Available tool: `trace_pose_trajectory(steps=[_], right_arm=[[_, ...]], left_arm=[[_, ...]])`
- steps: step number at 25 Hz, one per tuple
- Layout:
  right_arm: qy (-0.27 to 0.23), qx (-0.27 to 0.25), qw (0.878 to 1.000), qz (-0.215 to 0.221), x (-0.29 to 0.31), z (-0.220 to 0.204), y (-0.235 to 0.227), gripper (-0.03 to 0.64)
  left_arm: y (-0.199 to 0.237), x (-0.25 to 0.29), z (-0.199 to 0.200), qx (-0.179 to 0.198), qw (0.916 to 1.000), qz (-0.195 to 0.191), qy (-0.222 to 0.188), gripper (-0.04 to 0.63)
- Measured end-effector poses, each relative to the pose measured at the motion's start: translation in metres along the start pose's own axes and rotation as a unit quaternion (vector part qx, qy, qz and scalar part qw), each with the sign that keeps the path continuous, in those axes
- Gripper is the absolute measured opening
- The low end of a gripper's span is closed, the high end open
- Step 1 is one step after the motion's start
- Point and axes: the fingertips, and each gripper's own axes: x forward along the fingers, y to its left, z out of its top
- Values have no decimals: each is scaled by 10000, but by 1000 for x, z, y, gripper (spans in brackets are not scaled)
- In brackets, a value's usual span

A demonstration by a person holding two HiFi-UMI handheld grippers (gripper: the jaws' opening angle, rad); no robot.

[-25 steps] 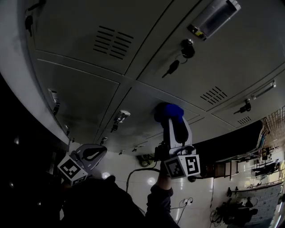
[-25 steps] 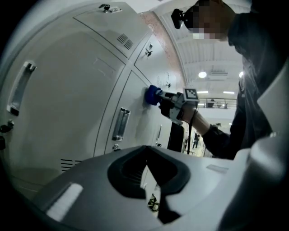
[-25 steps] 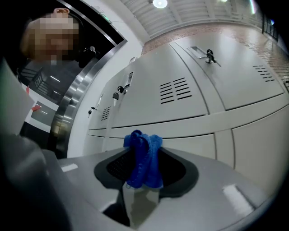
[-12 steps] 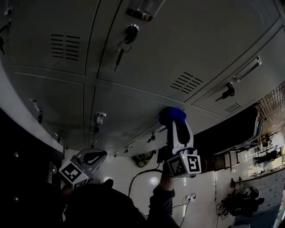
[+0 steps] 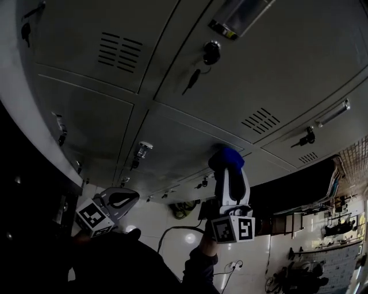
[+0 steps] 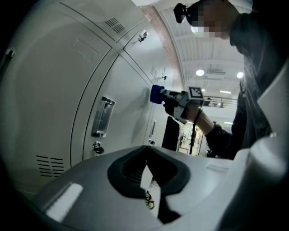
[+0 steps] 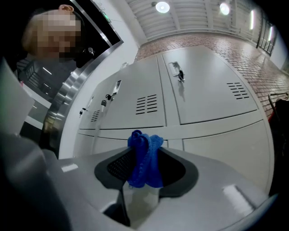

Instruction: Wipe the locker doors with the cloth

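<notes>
Grey metal locker doors (image 5: 172, 138) fill the head view. My right gripper (image 5: 227, 167) is raised to them and shut on a bunched blue cloth (image 5: 226, 157), which presses on a door just below a vent (image 5: 260, 120). In the right gripper view the blue cloth (image 7: 144, 158) stands up between the jaws of the right gripper (image 7: 143, 177), with locker doors (image 7: 135, 101) ahead. My left gripper (image 5: 122, 198) hangs low at the left, away from the doors, jaws together on nothing. The left gripper view shows the left gripper (image 6: 146, 177) and, farther off, the blue cloth (image 6: 156, 94) on a locker door (image 6: 67, 85).
A lock with a hanging key (image 5: 210, 53) and a clear label holder (image 5: 241, 16) sit on the upper door. More vents (image 5: 119, 50) and latches (image 5: 142, 152) dot the other doors. Cables (image 5: 183, 210) lie on the pale floor below. My dark sleeve (image 5: 198, 270) is at the bottom.
The right gripper has slid the blue cloth a little to the right along the door, nearer the vent. The head view has swung about. The left gripper stays low.
</notes>
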Motion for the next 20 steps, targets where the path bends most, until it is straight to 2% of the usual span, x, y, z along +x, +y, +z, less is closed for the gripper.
trace_pose_trajectory(steps=[6, 12, 20], right_arm=[[8, 165, 9982, 582, 23, -12, 74, 160], [161, 319, 9946, 979, 51, -33, 140, 160], [250, 452, 9906, 1265, 74, -54, 189, 160]], left_arm=[[7, -24, 6, 6, 10000, -70, -31, 0], [39, -69, 0, 17, 9998, 165, -68, 0], [62, -114, -11, -131, 9989, 436, -66, 0]])
